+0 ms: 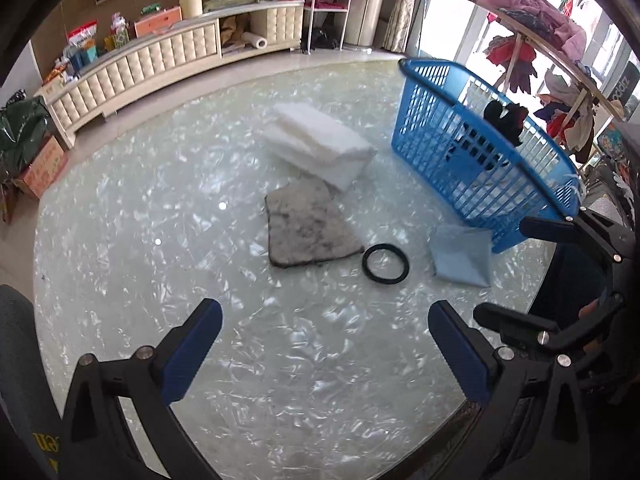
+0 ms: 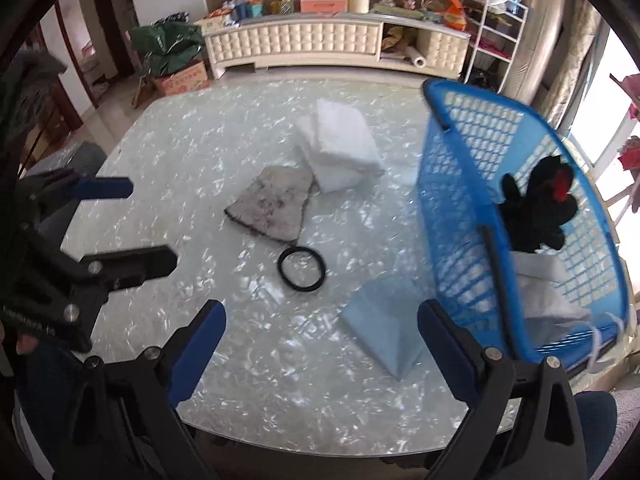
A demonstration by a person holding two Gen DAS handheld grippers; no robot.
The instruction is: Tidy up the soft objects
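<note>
Already, some of the sorting looked done. A black plush (image 2: 536, 212) with a red patch sat inside the blue basket (image 2: 452, 216), on top of some pale fabric (image 2: 548, 296), and the basket itself stood at the right side of the table (image 2: 168, 160).

Four things were left out on the glass. A folded white towel (image 1: 320, 144) lay near the middle, with a grey cloth (image 1: 308, 228) just in front of it, their edges touching or nearly so. A black ring band (image 1: 385, 261) lay close beside the grey cloth's near corner. A light blue cloth (image 1: 464, 256) lay against the foot of the basket.

Neither tool held anything. The left gripper (image 1: 324, 356) hovered over the bare near part of the table with its jaws wide apart. The right gripper (image 2: 320, 356) did the same, jaws apart and empty, with the light blue cloth just ahead of it.

By my reckoning the job was under half finished. The light blue cloth seemed the natural next pick for the right gripper, being nearest to it and to the basket.
</note>
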